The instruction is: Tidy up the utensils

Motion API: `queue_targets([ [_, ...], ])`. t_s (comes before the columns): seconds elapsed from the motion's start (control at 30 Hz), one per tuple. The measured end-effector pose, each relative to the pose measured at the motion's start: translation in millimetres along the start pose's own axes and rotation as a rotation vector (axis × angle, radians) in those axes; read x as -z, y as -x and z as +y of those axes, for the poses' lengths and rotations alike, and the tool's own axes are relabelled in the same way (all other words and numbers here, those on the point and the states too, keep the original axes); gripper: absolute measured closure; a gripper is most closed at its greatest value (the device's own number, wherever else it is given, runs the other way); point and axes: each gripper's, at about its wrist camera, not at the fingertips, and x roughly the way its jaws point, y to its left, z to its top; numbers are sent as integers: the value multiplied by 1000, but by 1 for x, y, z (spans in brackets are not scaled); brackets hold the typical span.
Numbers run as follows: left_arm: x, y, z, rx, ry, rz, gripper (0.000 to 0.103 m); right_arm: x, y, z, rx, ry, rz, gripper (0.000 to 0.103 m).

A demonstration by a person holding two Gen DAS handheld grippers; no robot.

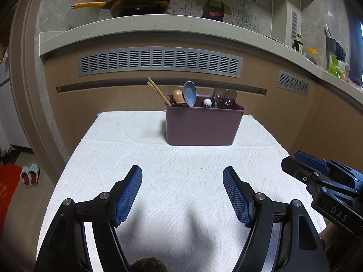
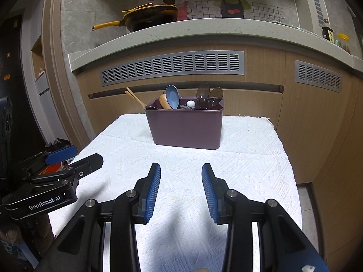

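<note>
On the far left, a pair of slippers (image 1: 30,175) lies on the floor beside a red mat (image 1: 9,188), well apart from the table. The left gripper (image 1: 182,176) hangs over the near part of a white textured cloth (image 1: 127,140) that covers the table, its blue-padded jaws spread wide with nothing between them and only bare cloth below. Up on the far counter (image 1: 140,26), toward the left, a black pan with a yellow handle (image 1: 136,3) sits against the tiled wall. At the far middle of the cloth stands a purple utensil holder (image 1: 203,124), upright and already filled: wooden chopsticks (image 1: 157,90) lean out of its left end, next to them come a wooden spoon (image 1: 177,95) and a blue spoon (image 1: 190,93), then a small white-headed utensil (image 1: 207,102), and two dark translucent spoons (image 1: 224,96) rise from its right compartment. No utensil lies loose on the cloth. To the right, the right gripper (image 2: 181,174) hovers over the near cloth just beside the left one, its jaws partly apart and empty, pointing toward the holder. On the far right end of the counter, jars and bags (image 1: 335,65) are clustered.
</note>
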Motion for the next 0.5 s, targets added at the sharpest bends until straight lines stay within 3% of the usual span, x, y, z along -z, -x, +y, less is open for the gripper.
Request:
queue_targets([
  [0.5,0,-3,-1,6,-12,8,30,-1,1,-2,7,1,-7,67],
])
